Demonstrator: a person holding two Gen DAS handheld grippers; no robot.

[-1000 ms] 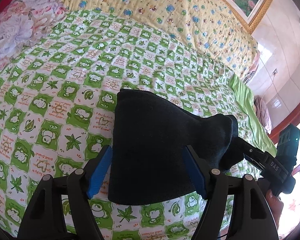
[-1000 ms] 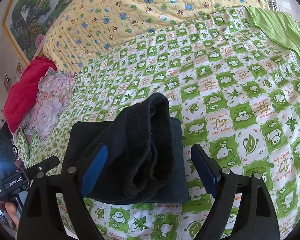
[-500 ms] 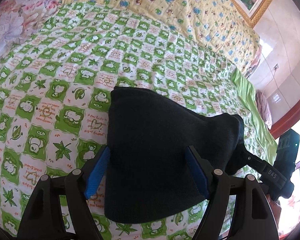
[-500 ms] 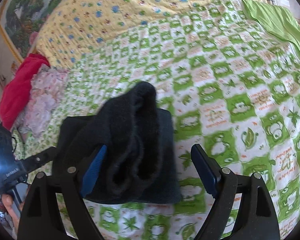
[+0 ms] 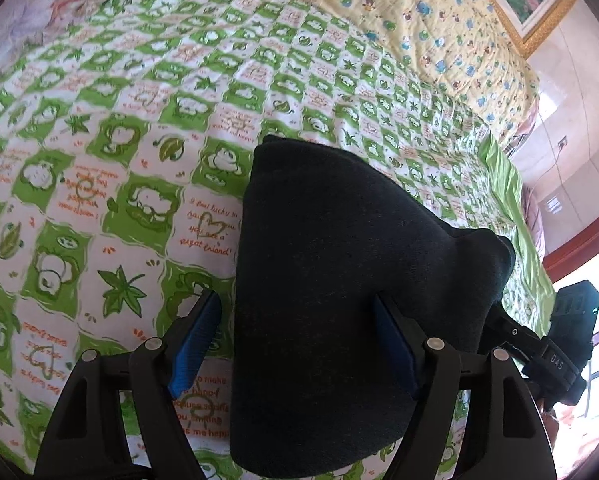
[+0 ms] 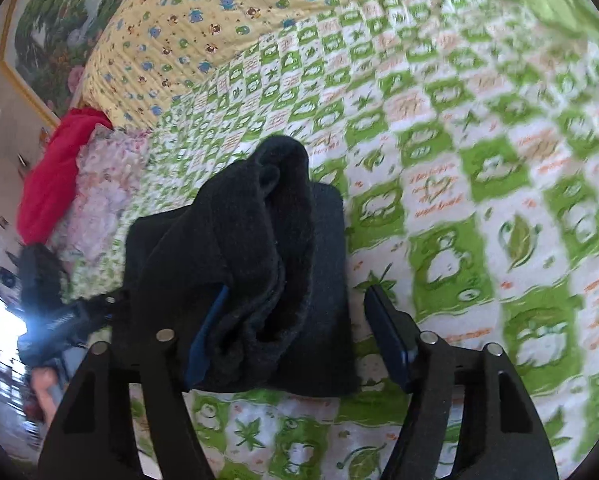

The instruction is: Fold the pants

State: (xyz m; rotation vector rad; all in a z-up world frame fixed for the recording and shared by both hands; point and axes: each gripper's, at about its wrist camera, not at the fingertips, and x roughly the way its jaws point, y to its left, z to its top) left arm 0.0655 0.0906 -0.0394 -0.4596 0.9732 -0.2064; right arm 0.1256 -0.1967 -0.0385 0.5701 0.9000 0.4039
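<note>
Pants [image 5: 339, 300], dark and bunched into a folded bundle, sit on the green-and-white checked bedspread [image 5: 119, 160], filling the lower centre of both views. Left gripper [image 5: 295, 344]: jaws spread wide, blue pads either side of the bundle; the cloth hangs between them, and I cannot tell whether either pad touches it. Right gripper [image 6: 299, 336]: also wide, rolled end of the pants [image 6: 267, 248] lying against its 9 o'clock pad, the 3 o'clock pad clear of the fabric. In the left view the right gripper's black body [image 5: 555, 352] shows at 4 o'clock, just beside the bundle's narrow end. Yellow quilt [image 6: 203, 28] lies at 12 o'clock beyond the checks; red cloth [image 6: 51, 172] and a floral pillow [image 6: 99, 192] at 9 o'clock in the right view. Framed painting [image 6: 47, 40] at 10 o'clock on the wall.
</note>
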